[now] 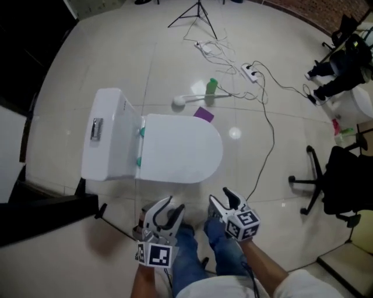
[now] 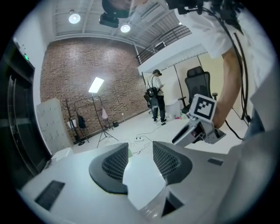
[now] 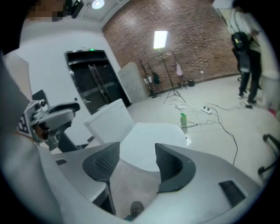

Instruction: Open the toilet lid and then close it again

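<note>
The white toilet [image 1: 111,139] stands on the floor with its lid [image 1: 180,148] shut flat over the bowl. Both grippers hang low in front of it, above the person's knees and apart from the lid. My left gripper [image 1: 171,205] is open, nothing between its jaws [image 2: 136,159]. My right gripper [image 1: 221,198] stands open too, empty, pointing at the lid [image 3: 153,140] and tank [image 3: 109,118]. The right gripper view catches the left gripper [image 3: 48,116] at its left edge. In the left gripper view the right gripper [image 2: 199,124] shows at the right.
Beyond the toilet lie a green bottle [image 1: 211,88], a white brush [image 1: 186,100] and a purple piece [image 1: 204,114]. A power strip [image 1: 252,71] trails cables across the floor. An office chair [image 1: 344,180] stands at the right, a tripod [image 1: 198,11] at the back.
</note>
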